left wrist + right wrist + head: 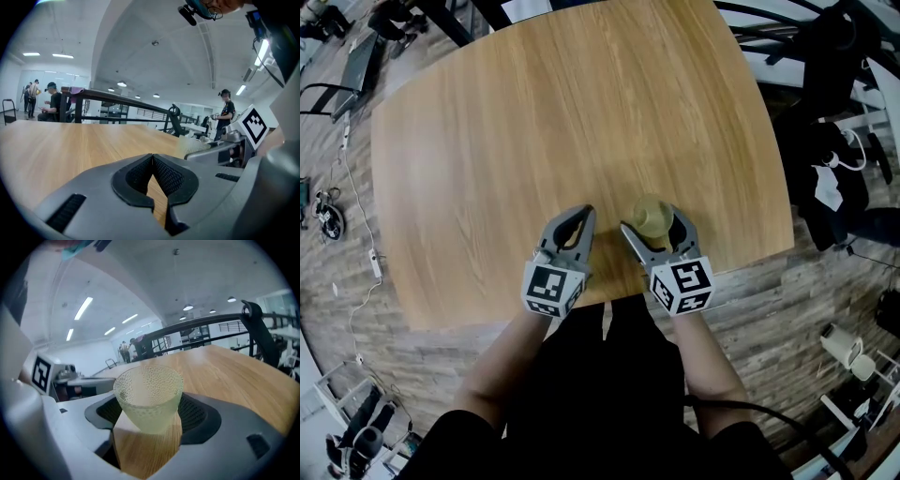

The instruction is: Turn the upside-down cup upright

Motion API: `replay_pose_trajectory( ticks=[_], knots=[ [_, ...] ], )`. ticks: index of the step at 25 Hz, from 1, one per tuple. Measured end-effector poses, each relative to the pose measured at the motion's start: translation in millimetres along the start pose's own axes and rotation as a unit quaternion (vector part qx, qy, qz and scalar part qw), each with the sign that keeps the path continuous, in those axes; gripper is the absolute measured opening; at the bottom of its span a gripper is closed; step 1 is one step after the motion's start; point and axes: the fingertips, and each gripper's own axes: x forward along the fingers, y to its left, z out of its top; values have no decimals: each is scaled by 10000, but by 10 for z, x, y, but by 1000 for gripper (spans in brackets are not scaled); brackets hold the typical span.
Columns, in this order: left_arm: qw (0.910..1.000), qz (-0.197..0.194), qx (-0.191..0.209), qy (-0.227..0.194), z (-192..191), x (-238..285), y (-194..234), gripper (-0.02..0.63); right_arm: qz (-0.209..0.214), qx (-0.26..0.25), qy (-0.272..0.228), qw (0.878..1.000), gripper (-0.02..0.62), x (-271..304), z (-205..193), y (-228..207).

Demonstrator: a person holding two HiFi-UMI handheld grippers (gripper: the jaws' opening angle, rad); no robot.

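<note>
Cup (149, 397) sits between the jaws of the right gripper (150, 414), mouth up, with its wide rim above the pads and its narrower base low in the gap. It is a pale green, see-through cup with a dimpled wall. The dark ribbed pads (194, 412) close on it from both sides, one against each flank, so the jaws stand as far apart as the cup is wide. Whether its base touches the wooden surface (234, 371) under the jaws cannot be told.

From the head view, the cup (652, 217) shows as a round pale rim framed by the two grey fingers of the right gripper (650, 218), over the near part of the surface (534, 112).

The left gripper (584, 214) lies just beside the right one, apart from the cup. In its own view the left gripper (152, 161) has its jaws drawn together with the tips meeting and nothing between them; only the surface (70, 145) stretches ahead of the jaws.
</note>
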Motion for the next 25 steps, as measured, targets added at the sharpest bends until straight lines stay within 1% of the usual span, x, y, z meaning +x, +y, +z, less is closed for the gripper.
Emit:
replay_pose_trajectory(
  ticks=[2, 3, 4, 5, 6, 8, 10, 12, 14, 16, 17, 19, 20, 21, 22, 23, 25],
  knots=[
    [9997, -199, -103, -54, 21, -24, -31, -5, 39, 475, -246, 9986, 336, -66, 146, -34],
    [9994, -317, -105, -69, 31, -29, -64, -3, 40, 572, -302, 9979, 336, -89, 205, -46],
    [9990, -438, -72, -72, 38, -28, -107, 68, 39, 592, -324, 9977, 336, -105, 257, -51],
    [9985, -536, 8, -68, 44, -23, -153, 152, 41, 568, -330, 9978, 336, -118, 304, -49],
    [9980, -605, 152, -65, 47, -16, -201, 177, 52, 530, -331, 9980, 336, -129, 350, -40],
    [9958, -724, 563, -53, 46, 1, -309, 207, 123, 479, -346, 9982, 336, -153, 450, 7],
    [9928, -801, 890, -46, 36, 29, -409, 229, 267, 465, -376, 9979, 336, -177, 559, 87],
    [9906, -813, 1096, -50, 26, 68, -486, 247, 471, 497, -411, 9968, 336, -210, 661, 184],
    [9894, -826, 1188, -101, 32, 106, -549, 262, 712, 609, -446, 9946, 336, -243, 745, 281],
    [9899, -874, 1090, -247, 68, 126, -584, 268, 947, 804, -487, 9911, 336, -261, 815, 360],
    [9906, -923, 939, -375, 105, 123, -591, 268, 1052, 929, -512, 9888, 336, -267, 847, 388],
    [9909, -1083, 410, -690, 208, 82, -596, 268, 1221, 1214, -559, 9835, 336, -282, 903, 411],
    [9893, -1197, 168, -818, 258, 49, -600, 268, 1285, 1355, -576, 9807, 336, -292, 924, 407],
    [9871, -1319, 18, -905, 298, 14, -606, 268, 1335, 1478, -582, 9782, 336, -302, 935, 394],
    [9851, -1430, -33, -956, 326, -18, -613, 268, 1373, 1570, -569, 9763, 336, -311, 935, 377],
    [9836, -1516, 20, -975, 345, -43, -623, 268, 1405, 1629, -536, 9751, 336, -317, 925, 363],
    [9817, -1617, 342, -945, 360, -65, -657, 268, 1468, 1682, -426, 9738, 336, -315, 884, 353]
  ],
)
